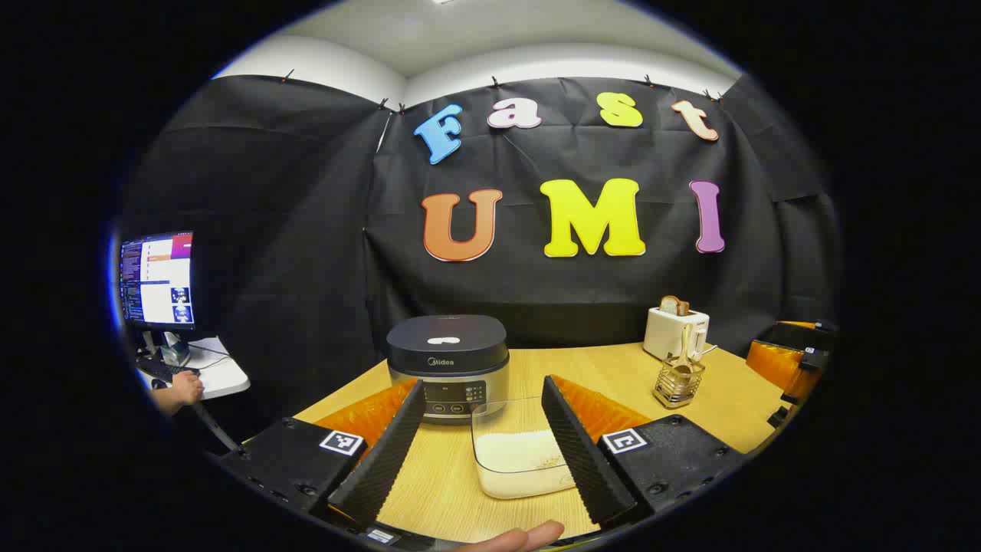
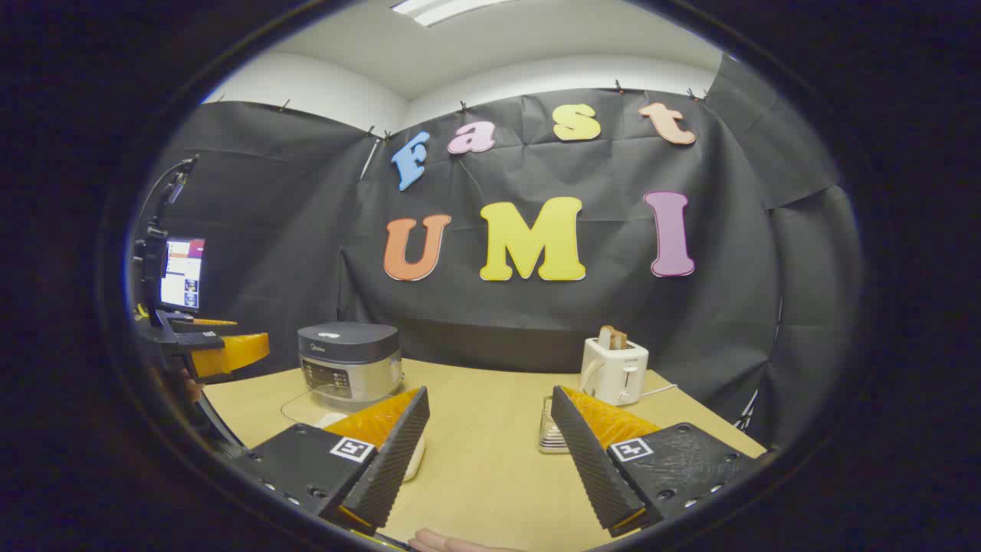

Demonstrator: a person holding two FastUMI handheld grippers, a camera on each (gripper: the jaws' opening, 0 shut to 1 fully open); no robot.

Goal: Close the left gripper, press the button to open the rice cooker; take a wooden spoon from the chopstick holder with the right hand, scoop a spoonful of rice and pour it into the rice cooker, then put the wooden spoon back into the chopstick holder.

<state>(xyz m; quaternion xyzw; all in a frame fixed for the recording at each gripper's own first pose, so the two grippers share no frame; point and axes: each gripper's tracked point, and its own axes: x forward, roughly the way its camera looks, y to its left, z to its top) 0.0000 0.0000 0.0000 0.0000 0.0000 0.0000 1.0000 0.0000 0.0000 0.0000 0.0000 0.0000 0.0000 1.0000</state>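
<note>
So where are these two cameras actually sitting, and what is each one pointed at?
Left gripper view: rides on the left hand-held gripper, facing the rice cooker and the clear container of rice; its two open fingers and a fingertip show.
Right gripper view: rides on the right hand-held gripper, facing across the wooden table toward the toaster; its open fingers show.
Shared: rice cooker, toaster, table and monitor.

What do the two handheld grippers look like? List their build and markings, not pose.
The left gripper and the right gripper share one build: two wedge-shaped fingers with ribbed inner faces, orange ridged plastic behind them, and black bolted base blocks, each carrying a square black-and-white marker tag. A bare fingertip shows beneath the left one; no sleeve is visible.
</note>
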